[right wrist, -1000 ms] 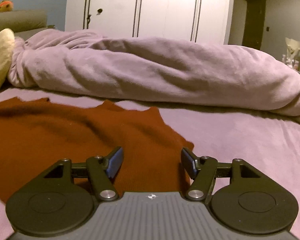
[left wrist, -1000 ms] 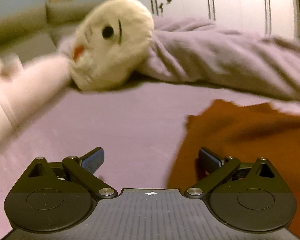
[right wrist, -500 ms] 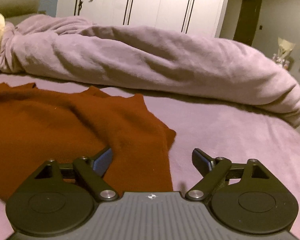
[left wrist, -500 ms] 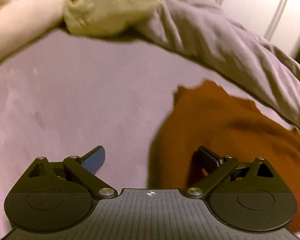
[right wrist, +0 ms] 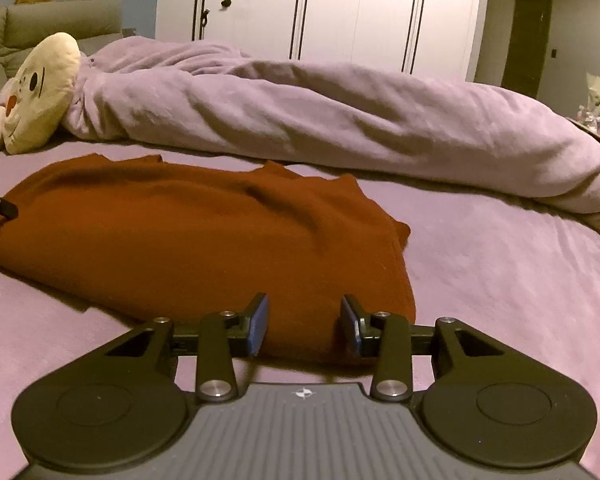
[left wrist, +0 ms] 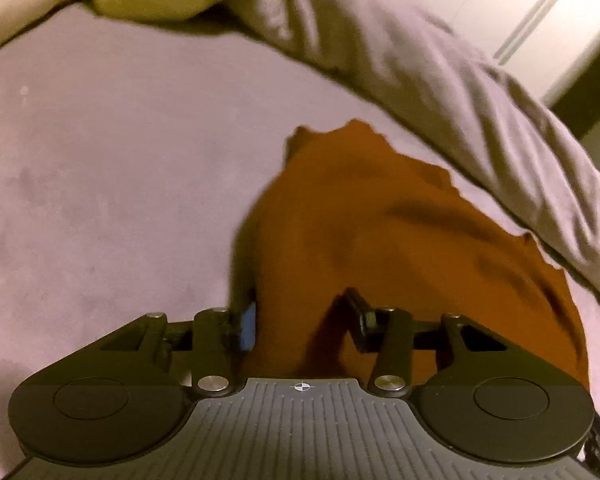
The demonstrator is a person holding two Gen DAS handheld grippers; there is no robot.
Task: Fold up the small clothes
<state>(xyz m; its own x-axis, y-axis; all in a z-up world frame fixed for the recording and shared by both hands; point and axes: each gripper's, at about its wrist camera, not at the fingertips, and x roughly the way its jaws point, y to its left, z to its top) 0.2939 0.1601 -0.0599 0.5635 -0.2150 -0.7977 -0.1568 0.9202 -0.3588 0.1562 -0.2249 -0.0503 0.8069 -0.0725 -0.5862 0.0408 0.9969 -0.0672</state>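
My left gripper (left wrist: pixel 302 322) tilts steeply down over the bed (left wrist: pixel 100 184), its fingers closing around the left end of the rust-brown garment (left wrist: pixel 400 240). The cloth bunches up between them; the blue pad on one finger (left wrist: pixel 249 326) sits at the fabric's edge and the other finger is sunk in a fold, but I cannot tell whether the pads are pressing yet.

My right gripper (right wrist: pixel 303 326) points down at a shallower slant, low over the mattress. Its fingers (right wrist: pixel 258 322) are closing too, with the near right corner of the garment (right wrist: pixel 204 236) between them; a narrow gap shows on either side of the cloth, so nothing is clamped there.

The garment lies spread across the middle of the bed (right wrist: pixel 500 280), a soft matte knit with a notched far edge and a few shallow ridges running through it. The bed surface is pale lilac and faintly fuzzy. Along its far side a rumpled lilac duvet (right wrist: pixel 340 120) forms a long roll. At the far left end rests a round cream plush toy (right wrist: pixel 40 88) with a stitched face. White wardrobe doors (right wrist: pixel 340 12) with dark vertical handles stand behind.
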